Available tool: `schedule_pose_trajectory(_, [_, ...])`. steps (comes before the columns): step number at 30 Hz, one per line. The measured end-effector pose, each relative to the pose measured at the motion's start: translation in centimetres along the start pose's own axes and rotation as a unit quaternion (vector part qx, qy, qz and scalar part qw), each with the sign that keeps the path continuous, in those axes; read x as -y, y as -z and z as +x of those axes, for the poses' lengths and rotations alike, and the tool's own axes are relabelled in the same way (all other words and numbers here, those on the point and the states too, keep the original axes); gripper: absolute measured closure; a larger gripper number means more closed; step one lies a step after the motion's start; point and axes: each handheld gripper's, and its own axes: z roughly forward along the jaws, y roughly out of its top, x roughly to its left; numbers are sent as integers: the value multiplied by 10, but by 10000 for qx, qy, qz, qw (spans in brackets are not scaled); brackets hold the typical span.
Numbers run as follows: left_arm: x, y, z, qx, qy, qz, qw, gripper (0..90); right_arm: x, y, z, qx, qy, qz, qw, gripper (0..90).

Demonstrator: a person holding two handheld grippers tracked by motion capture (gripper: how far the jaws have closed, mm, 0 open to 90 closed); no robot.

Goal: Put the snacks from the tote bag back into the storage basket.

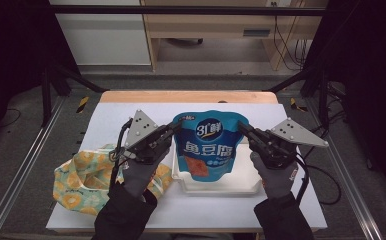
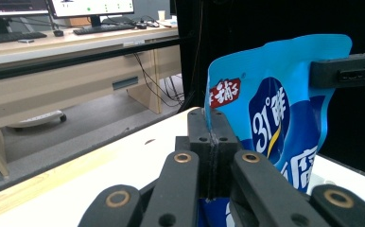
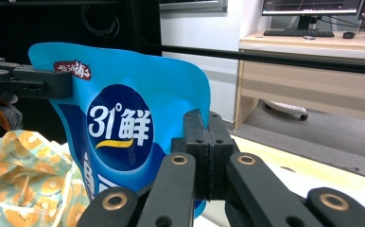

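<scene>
White table (image 1: pixel 131 112), office desks behind. Blue pouch (image 1: pixel 210 145) pinched at both top corners by left gripper (image 1: pixel 177 126) and right gripper (image 1: pixel 242 128), hanging over tray (image 1: pixel 221 184). Not yet set down; fruit-print bag (image 1: pixel 81 180) untouched.

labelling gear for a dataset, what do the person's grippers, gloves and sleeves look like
Both the left gripper and the right gripper are black, with linked arms bearing brass-ringed pivots, a grey three-cornered plate on top and a trailing black cable. The hands wear grey gloves, the arms dark sleeves.
</scene>
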Motion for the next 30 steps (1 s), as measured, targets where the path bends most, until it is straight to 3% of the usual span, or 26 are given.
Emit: schedule_pose_trajectory(30, [34,-2,7,6,134,255,9996,898,33,-16,3,-28,-56,318,9995,900])
